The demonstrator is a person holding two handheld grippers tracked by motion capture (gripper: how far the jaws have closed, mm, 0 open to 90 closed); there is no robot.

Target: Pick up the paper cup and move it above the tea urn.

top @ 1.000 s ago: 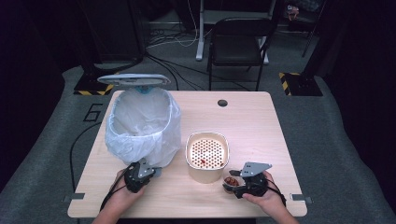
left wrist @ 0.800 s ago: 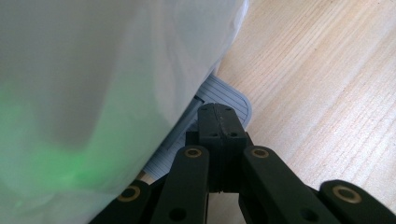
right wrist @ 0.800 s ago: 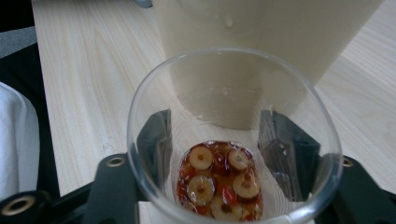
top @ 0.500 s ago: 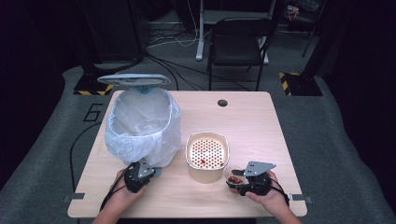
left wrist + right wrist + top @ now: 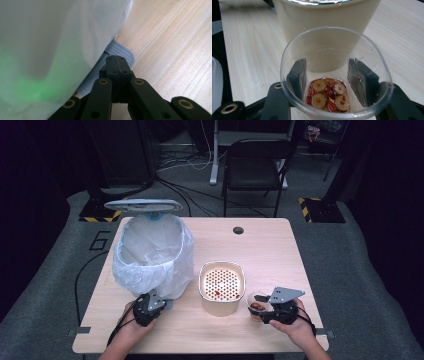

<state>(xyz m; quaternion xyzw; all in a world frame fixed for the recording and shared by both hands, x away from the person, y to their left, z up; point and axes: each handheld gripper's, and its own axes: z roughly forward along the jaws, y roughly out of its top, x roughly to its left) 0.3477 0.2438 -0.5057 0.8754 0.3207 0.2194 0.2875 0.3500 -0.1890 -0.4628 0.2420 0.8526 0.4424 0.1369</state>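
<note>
Claw number one, my right claw [image 5: 264,312], pinched a small clear plastic cup [image 5: 336,75] from both sides; in the right gripper view the two black pads pressed on its wall, and the cup looked slightly squeezed into an oval. Its jaws had just been closing on this cup. At the bottom of the cup lay wet red date slices with pale centres [image 5: 327,94]. In the high view I held the cup near the front right edge of the light wooden bench [image 5: 280,250], just beside the cream square tub with a perforated strainer insert [image 5: 222,287].

My left claw [image 5: 156,298] was pressed together with nothing between the jaws. It rested on the grey ribbed pedal [image 5: 120,51] at the foot of the bin lined with a white plastic bag [image 5: 152,252], and the bin's grey lid [image 5: 144,204] stood raised.

I judged the work to be about in the middle: the bin was already open and the cup was gripped, and a few red bits already lay on the strainer. Still left was to tip the cup's contents out, into the strainer or into the bin, I could not tell which, and then to let the lid down.
</note>
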